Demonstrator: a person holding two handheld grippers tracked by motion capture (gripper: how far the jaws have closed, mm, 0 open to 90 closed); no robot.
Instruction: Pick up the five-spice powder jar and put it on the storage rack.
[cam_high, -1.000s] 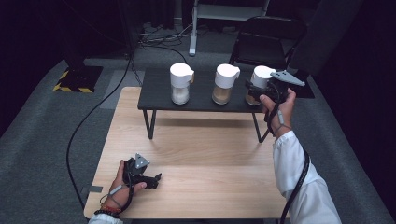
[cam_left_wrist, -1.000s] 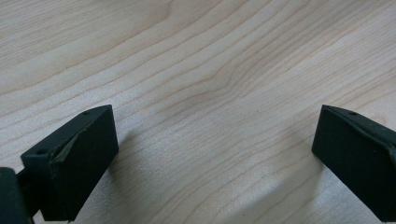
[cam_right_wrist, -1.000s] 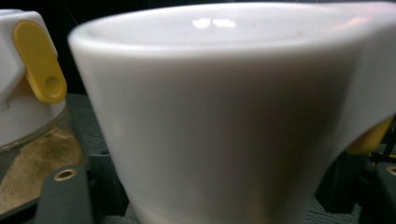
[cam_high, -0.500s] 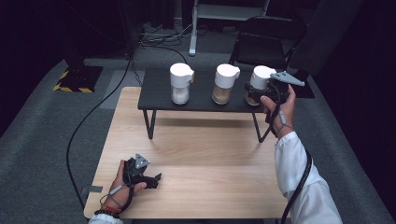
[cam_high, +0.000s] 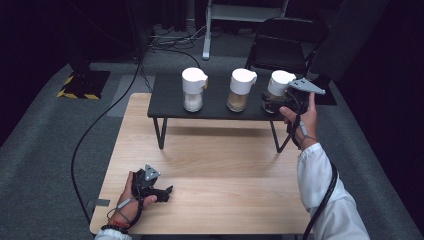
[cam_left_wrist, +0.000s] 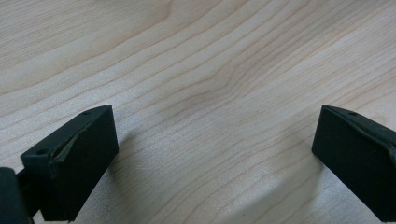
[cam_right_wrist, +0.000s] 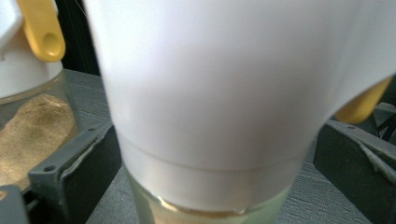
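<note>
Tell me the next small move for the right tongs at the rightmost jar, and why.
Probably draw the right tongs straight back from the rightmost jar. Their jaws have just been opening and now stand apart from the jar between them, which stands upright on the black table, so it looks released.

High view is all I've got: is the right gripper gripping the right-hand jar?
Observer: No. In the right gripper view the right gripper has just been opening its jaws. The jar stands between them, with a gap showing at one jaw.
Operator: What's in the jar beside it?
Observer: The middle jar holds brown powder, and a yellow tab hangs from its white lid.
Operator: And the left gripper?
Observer: The left gripper is wide open, with only bare table between its jaws.
</note>
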